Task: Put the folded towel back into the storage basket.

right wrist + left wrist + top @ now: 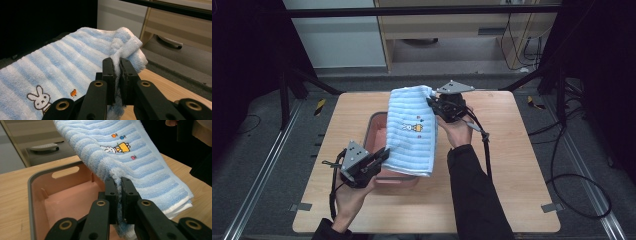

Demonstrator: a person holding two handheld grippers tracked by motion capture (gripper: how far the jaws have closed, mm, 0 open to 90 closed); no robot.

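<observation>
Towel (411,131), folded, held up between both grippers above the table (522,165). Terry cloth with pale blue and white stripes running across its width; a plain white band runs along the low near edge. Small embroidered motif near the middle: white rabbit beside a yellow shape, with tiny orange, blue and red spots around it. In the left gripper view the near edge shows several stacked layers, so the fold is more than double.

Left gripper (383,153) sits at the near left, jaws clamped on the towel's near left corner; the left gripper view shows pile squeezed between the two black jaws with almost no gap. Right gripper (432,103) sits farther off and to the right, jaws likewise clenched on the far right corner, where the cloth bunches into a white knot. The towel slopes from the high far end down to the low near end and hangs taut between the two grips.

Bin (374,122), pink inside with a grey rim and a slot handle in its far wall, stands on the table under the towel's left half. Its interior looks bare where it can be seen. The towel's near right part overhangs the bin's edge.
</observation>
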